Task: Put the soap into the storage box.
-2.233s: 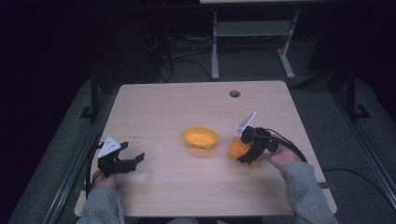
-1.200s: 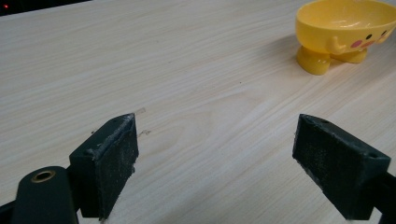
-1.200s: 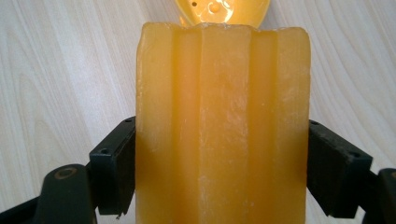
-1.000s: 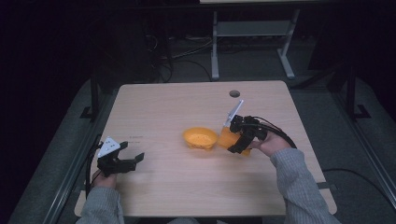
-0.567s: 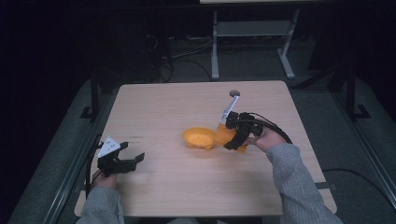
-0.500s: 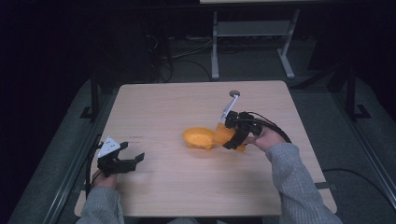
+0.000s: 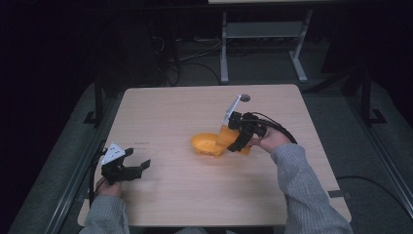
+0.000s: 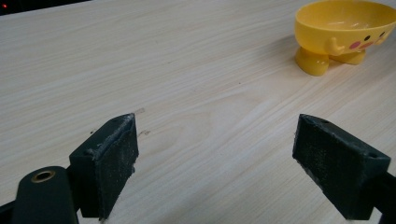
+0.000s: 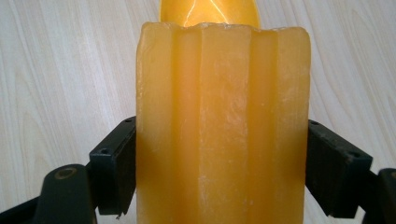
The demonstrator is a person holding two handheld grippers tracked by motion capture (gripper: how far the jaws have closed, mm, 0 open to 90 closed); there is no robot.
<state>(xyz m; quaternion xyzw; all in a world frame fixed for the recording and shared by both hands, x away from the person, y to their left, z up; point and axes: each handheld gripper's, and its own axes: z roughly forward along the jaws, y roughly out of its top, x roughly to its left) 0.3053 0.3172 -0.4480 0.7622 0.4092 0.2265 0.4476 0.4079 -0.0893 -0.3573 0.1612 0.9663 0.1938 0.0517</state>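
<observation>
Resting near the table's [image 7: 160, 204] front-left corner, left gripper [image 7: 130, 167]: jaws spread wide, nothing between them, bare wood all round. Mid-table, right gripper [image 7: 233, 145]: jaws clamped on a ribbed translucent orange block [image 9: 223, 126], held just beside the yellow cartoon-faced footed bowl [image 8: 344, 32]. No legible writing.

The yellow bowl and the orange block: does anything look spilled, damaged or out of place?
Nothing stands out. The yellow bowl stands upright on its feet on the table, with nothing spilled around it. The right gripper holds the orange block squarely between its jaws.
</observation>
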